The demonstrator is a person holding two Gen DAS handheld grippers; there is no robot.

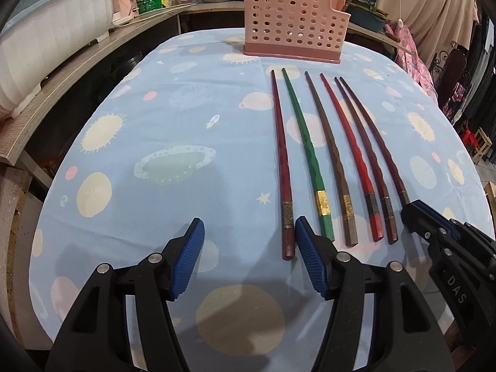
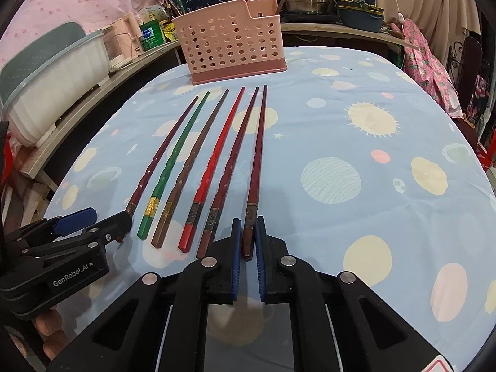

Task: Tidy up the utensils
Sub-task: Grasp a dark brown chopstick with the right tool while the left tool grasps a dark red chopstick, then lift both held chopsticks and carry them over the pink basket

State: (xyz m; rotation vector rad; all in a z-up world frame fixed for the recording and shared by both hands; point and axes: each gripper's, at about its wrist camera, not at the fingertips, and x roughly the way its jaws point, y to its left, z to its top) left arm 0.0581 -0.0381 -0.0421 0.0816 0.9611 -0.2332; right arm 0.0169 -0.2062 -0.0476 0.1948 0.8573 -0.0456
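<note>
Pink plastic forms the perforated caddy [image 2: 231, 46] standing upright at the far end of the surface [image 2: 356, 192], which is covered by a pale blue cloth printed with planets and suns. Six chopsticks lie side by side on the cloth just in front of the caddy, long axes running away from the cameras, thin tips toward the caddy and thick banded butts toward the grippers. From left to right they are a maroon stick [image 1: 280, 161], a green stick [image 1: 305, 152], a brown stick [image 1: 330, 155], a red stick [image 1: 348, 152], a dark stick [image 1: 364, 155] and an end stick [image 2: 255, 167]; the last two nearly converge at their tips. The right gripper [image 2: 248, 241] has its fingers closed together on the butt of the end stick, blue pads pressing it from both sides. The left gripper [image 1: 249, 248] has its fingers apart and empty, hovering low over the cloth, its right finger [image 1: 310, 257] just beside the maroon stick's butt, between it and the green one.
</note>
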